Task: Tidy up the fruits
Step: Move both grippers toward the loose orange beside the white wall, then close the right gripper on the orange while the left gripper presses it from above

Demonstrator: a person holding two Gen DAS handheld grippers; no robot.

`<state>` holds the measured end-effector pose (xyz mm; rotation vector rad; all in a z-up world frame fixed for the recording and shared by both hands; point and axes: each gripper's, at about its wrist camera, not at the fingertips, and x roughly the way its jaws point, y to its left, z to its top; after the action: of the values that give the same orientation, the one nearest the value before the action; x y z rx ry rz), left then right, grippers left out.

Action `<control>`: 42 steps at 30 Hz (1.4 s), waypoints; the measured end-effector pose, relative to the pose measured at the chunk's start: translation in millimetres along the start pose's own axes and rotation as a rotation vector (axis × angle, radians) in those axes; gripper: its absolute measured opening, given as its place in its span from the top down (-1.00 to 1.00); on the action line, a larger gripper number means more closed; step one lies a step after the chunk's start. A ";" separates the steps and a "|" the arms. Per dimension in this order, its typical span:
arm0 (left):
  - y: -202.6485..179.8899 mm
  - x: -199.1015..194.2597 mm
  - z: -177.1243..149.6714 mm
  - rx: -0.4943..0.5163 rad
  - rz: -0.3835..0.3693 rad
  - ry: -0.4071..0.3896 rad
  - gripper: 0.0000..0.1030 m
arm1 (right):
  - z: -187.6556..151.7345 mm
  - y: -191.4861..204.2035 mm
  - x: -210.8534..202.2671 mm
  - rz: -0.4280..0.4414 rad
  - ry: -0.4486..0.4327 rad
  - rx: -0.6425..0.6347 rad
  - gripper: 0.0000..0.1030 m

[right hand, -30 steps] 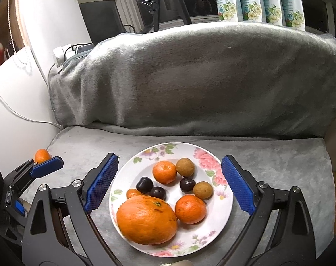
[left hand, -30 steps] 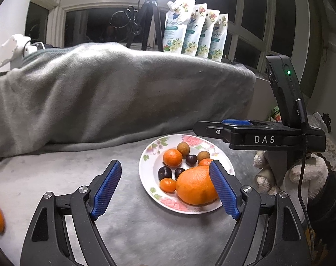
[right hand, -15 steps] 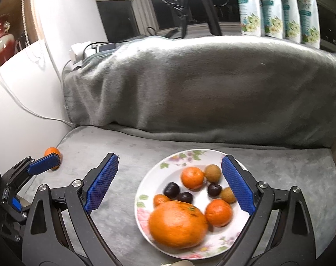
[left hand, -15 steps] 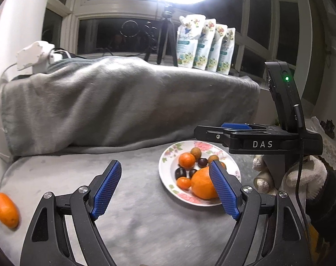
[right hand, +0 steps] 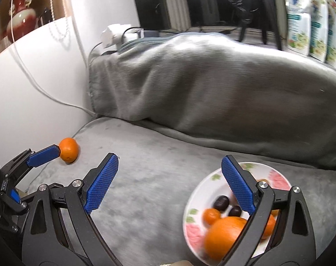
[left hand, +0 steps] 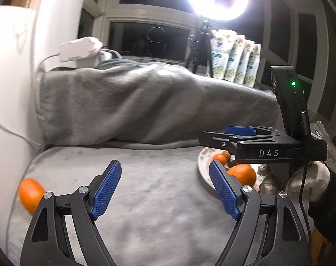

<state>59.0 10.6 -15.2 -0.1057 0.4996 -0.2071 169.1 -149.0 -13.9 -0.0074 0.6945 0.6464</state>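
Left wrist view: lone orange [left hand: 30, 195] lies on the grey blanket [left hand: 145, 188] at far left, near the white wall, well apart from the flowered plate [left hand: 203, 173] of fruit at right. Left gripper [left hand: 165, 188] tilts down over bare blanket between them, jaws spread wide, nothing between the blue pads. Right gripper [right hand: 170, 184] also angled down and released, empty; its right finger overlaps the plate, where a large orange [right hand: 223, 237], small oranges and dark fruits sit. A gloved hand [left hand: 309, 184] grips the right tool.
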 end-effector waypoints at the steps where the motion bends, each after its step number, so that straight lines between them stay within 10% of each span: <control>1: 4.2 -2.1 -1.6 -0.006 0.007 -0.001 -0.59 | 1.1 4.9 3.8 0.006 0.005 -0.006 -0.87; 25: 146.2 -48.0 -61.5 -0.248 0.278 0.035 -0.59 | 12.9 117.9 91.3 0.270 0.123 -0.120 -0.87; 42: 189.9 -30.3 -73.9 -0.359 0.255 0.103 -0.56 | 7.4 183.7 174.7 0.509 0.283 -0.033 -0.58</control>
<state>29.7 198.6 -94.4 -0.3805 0.6439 0.1299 173.1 97.0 -75.4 0.0496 0.9707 1.1597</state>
